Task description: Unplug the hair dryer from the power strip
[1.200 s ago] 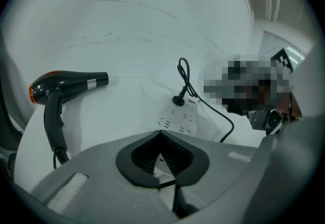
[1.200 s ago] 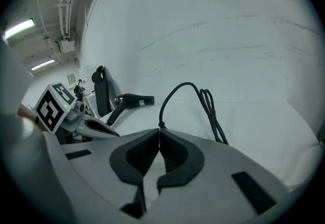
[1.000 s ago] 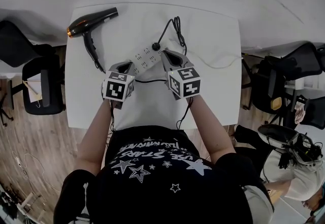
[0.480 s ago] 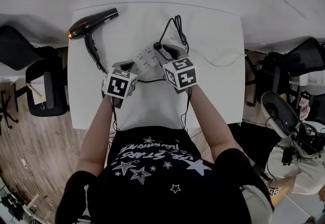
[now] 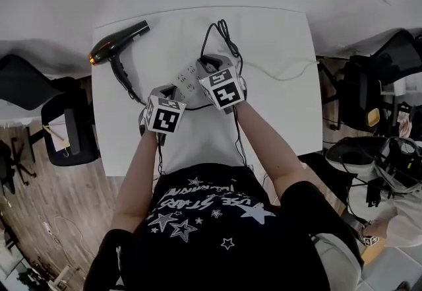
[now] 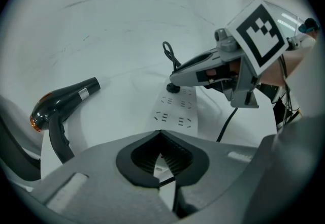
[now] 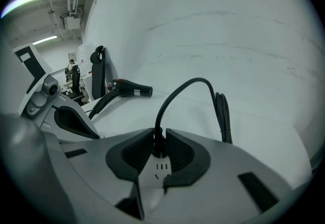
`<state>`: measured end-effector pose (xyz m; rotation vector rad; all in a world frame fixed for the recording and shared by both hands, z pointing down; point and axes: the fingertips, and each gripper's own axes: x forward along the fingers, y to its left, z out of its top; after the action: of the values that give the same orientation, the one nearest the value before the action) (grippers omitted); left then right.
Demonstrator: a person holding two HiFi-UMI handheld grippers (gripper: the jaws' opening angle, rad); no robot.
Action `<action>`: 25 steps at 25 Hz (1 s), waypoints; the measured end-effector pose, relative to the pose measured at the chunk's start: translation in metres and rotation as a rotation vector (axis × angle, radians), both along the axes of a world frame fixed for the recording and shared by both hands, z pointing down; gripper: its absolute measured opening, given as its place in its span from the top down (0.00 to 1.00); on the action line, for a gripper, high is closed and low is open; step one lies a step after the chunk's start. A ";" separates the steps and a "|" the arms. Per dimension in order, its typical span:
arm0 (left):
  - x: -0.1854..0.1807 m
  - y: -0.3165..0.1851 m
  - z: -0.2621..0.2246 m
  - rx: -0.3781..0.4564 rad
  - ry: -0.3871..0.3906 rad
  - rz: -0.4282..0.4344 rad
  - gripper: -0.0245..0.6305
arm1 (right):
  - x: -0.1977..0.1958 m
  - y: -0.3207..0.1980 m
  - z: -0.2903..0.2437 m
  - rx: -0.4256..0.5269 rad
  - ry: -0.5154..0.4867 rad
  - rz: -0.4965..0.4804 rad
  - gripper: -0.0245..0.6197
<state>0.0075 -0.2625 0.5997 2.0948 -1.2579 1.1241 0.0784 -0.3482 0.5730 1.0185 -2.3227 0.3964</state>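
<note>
A white power strip [image 5: 188,75] lies slantwise on the white table [image 5: 277,118]. At its far end sits the black plug [image 7: 155,139], still in its socket, and its cord [image 7: 177,93] arches away. My right gripper [image 7: 155,141] is closing on this plug, with a fingertip against each side of it. My left gripper [image 6: 161,135] is shut, its tips meeting over the strip's near end [image 6: 175,111]. Whether they press on it I cannot tell. The black hair dryer [image 5: 119,42] lies at the table's far left.
A bundle of black cord [image 5: 227,35] lies beyond the strip, and a thin white cable [image 5: 283,75] trails to the right. Black chairs stand at the left [image 5: 62,134] and at the right [image 5: 369,92] of the table. Another person [image 5: 389,224] is at the lower right.
My right gripper has moved forward along the strip to the plug and now has its jaws around it. The left gripper has stayed at the strip's near end, slightly rolled.
</note>
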 end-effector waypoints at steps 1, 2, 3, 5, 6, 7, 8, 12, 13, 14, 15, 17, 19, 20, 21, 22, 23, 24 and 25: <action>0.000 0.000 0.000 0.003 -0.003 0.004 0.95 | -0.001 -0.001 0.000 -0.006 0.002 -0.002 0.84; 0.000 0.001 0.001 0.005 -0.005 0.006 0.95 | 0.000 -0.001 0.001 -0.017 0.005 -0.002 0.84; 0.001 0.001 0.001 0.006 -0.007 0.005 0.95 | 0.000 0.000 0.001 -0.027 0.009 0.000 0.84; 0.001 0.003 0.001 0.005 -0.008 0.002 0.95 | -0.001 0.001 -0.001 -0.027 0.018 0.005 0.85; 0.001 0.003 0.001 0.003 -0.007 0.001 0.95 | 0.000 0.002 -0.003 -0.024 0.028 0.008 0.85; 0.001 0.003 0.000 0.000 -0.006 0.001 0.95 | 0.001 0.004 -0.004 -0.018 0.042 0.010 0.85; 0.002 0.003 0.000 -0.002 -0.004 0.001 0.95 | 0.002 0.006 -0.005 -0.006 0.061 0.012 0.86; 0.003 0.002 -0.002 0.013 0.001 -0.007 0.95 | 0.002 0.008 -0.006 0.062 0.166 0.010 0.87; 0.002 0.002 -0.002 0.018 -0.005 -0.009 0.95 | 0.001 0.008 -0.006 0.059 0.179 0.008 0.87; 0.002 0.002 -0.002 0.021 -0.016 -0.007 0.95 | 0.000 0.008 -0.005 0.049 0.179 0.006 0.87; 0.001 0.002 -0.001 0.021 -0.031 -0.002 0.95 | 0.000 0.008 -0.005 0.036 0.169 0.000 0.88; 0.002 0.003 -0.001 0.019 -0.057 0.013 0.95 | 0.001 0.007 -0.004 0.004 0.125 -0.020 0.88; 0.003 0.003 -0.001 0.018 -0.058 0.023 0.95 | 0.003 0.007 -0.004 -0.027 0.080 -0.031 0.88; 0.003 0.003 -0.001 0.017 -0.049 0.023 0.95 | 0.004 0.007 -0.005 -0.033 0.069 -0.030 0.88; 0.003 0.003 -0.001 0.016 -0.036 0.021 0.95 | 0.004 0.007 -0.005 -0.032 0.067 -0.027 0.87; 0.003 0.003 -0.001 0.014 -0.024 0.016 0.95 | 0.005 0.007 -0.006 -0.024 0.073 -0.023 0.87; 0.003 0.003 -0.001 0.011 -0.013 0.011 0.95 | 0.005 0.008 -0.007 -0.008 0.089 -0.019 0.88; 0.002 0.002 -0.001 0.008 -0.004 0.007 0.95 | 0.004 0.008 -0.008 0.016 0.113 -0.015 0.88; 0.002 0.002 -0.001 0.006 0.002 0.006 0.95 | 0.003 0.009 -0.008 0.044 0.142 -0.014 0.88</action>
<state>0.0094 -0.2603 0.5985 2.1046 -1.2566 1.1220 0.0817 -0.3389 0.5648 1.0167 -2.2192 0.2596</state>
